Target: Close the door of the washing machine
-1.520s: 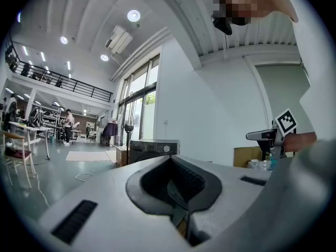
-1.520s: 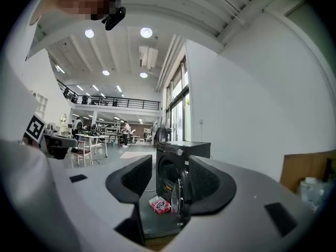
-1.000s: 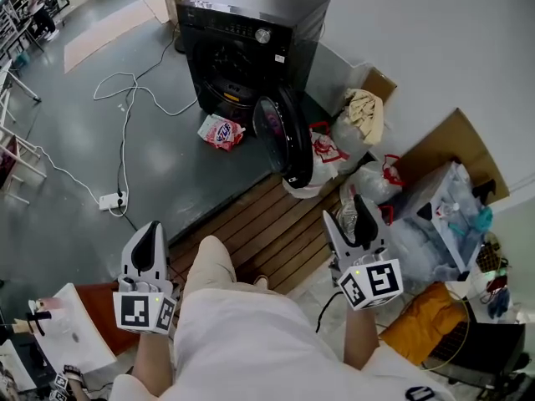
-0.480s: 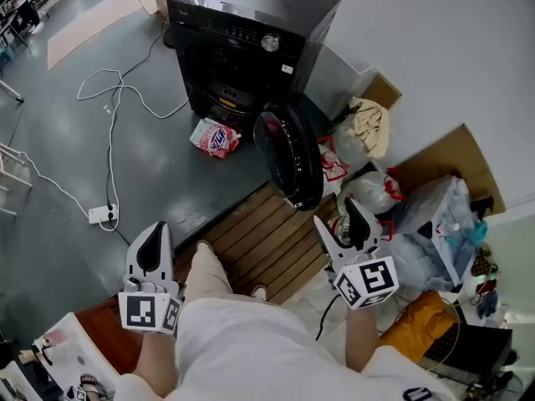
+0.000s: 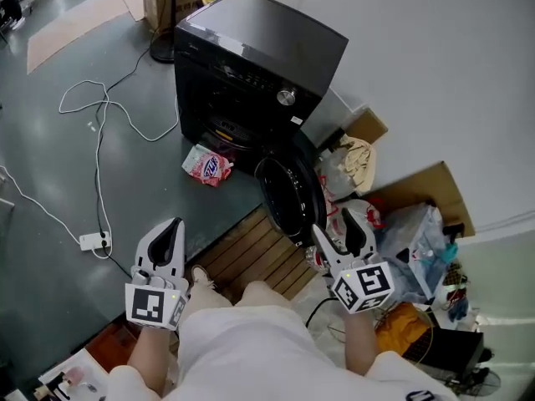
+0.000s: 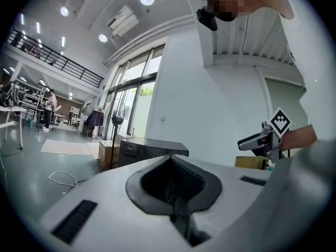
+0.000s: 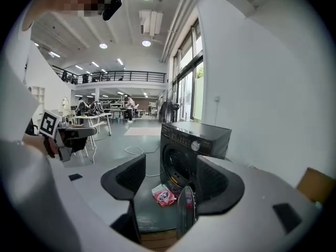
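Door: open, upright, edge-on to you, at 5 o'clock from washing machine opening; face runs about 11-to-5.
Your right gripper: nearer one, door close at its 11 o'clock, jaws apart, nothing between.
Left gripper: jaws together, empty; door well apart at 2 o'clock.

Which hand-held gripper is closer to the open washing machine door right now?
Right. The right hand-held gripper is just short of the door, by its free edge; the left hand-held gripper is far off to its left.
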Demonstrator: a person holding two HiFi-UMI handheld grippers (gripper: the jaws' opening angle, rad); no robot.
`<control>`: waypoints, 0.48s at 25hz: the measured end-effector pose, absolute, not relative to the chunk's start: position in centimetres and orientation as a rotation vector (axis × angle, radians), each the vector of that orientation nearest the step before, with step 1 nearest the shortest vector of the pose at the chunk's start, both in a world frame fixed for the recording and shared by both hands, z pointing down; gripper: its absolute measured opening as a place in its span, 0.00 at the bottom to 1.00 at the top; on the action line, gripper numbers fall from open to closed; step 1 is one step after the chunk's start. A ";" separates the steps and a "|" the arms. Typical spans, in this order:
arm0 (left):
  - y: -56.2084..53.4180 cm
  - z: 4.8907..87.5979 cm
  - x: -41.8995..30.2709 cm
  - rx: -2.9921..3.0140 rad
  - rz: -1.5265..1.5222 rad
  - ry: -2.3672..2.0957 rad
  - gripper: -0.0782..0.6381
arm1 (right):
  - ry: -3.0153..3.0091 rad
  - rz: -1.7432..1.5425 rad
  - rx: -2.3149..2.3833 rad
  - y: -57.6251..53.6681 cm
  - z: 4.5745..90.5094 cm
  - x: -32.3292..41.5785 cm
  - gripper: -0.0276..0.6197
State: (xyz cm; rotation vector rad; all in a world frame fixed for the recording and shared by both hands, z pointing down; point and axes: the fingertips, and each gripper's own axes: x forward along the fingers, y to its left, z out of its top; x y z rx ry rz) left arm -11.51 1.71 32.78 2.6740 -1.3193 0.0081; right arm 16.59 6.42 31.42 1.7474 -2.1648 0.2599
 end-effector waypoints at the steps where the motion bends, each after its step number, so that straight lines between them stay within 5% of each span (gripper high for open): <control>1: 1.1 32.6 -11.1 2.681 0.004 -1.298 0.12 | -2.145 0.262 1.740 5.9 31.6 16.6 0.47; 12: -4.4 33.7 -6.0 2.634 0.135 -1.271 0.12 | -1.885 0.422 1.616 -1.0 45.5 25.7 0.47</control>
